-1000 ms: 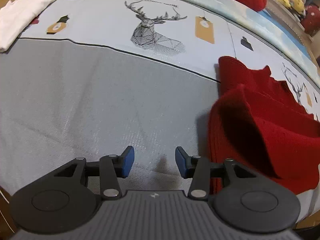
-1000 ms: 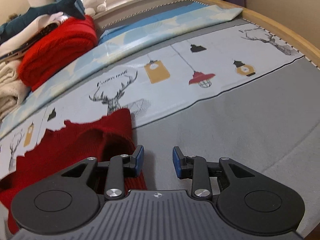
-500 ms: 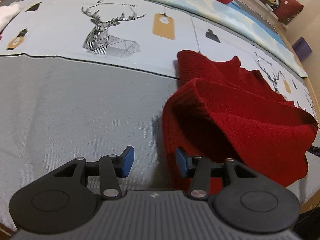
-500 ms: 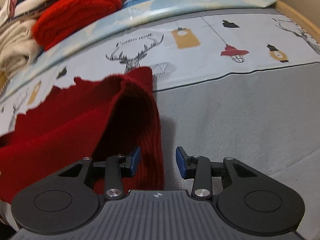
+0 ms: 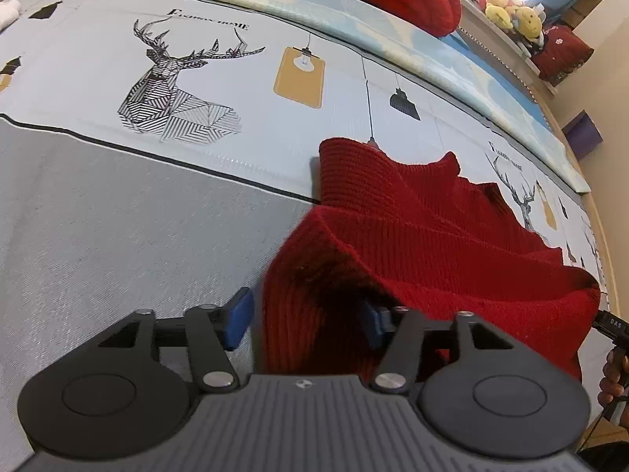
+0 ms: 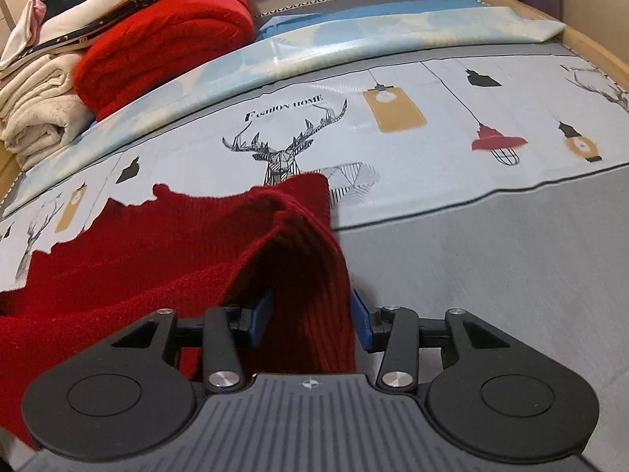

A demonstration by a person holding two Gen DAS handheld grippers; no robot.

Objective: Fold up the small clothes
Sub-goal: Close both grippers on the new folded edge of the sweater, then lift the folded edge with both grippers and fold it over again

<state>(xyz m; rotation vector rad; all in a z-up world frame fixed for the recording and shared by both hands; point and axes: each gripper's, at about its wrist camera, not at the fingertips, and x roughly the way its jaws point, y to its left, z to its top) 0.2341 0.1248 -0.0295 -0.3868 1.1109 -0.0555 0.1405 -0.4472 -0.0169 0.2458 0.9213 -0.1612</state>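
A red knit sweater (image 5: 432, 236) lies bunched on the bed cover, its near hem standing up in a fold. My left gripper (image 5: 306, 318) straddles the hem's left corner. Its jaws are opening, and a gap shows between the left pad (image 5: 240, 316) and the cloth. In the right wrist view the sweater (image 6: 157, 259) fills the left half. My right gripper (image 6: 309, 320) straddles its raised right corner with the jaws opening. The ribbed cloth hangs loosely between those blue pads (image 6: 359, 324).
The bed cover is grey (image 5: 118, 216) near me and printed with deer and lamps (image 6: 393, 137) farther back. A folded red knit (image 6: 165, 43) and cream blankets (image 6: 35, 110) are stacked at the back. Plush toys (image 5: 507, 11) sit on a ledge. A person's hand (image 5: 613, 373) shows at the right edge.
Both grippers came down and in toward the sweater's two near corners. Their jaws widened, and the raised hem now sits between each pair of fingers.
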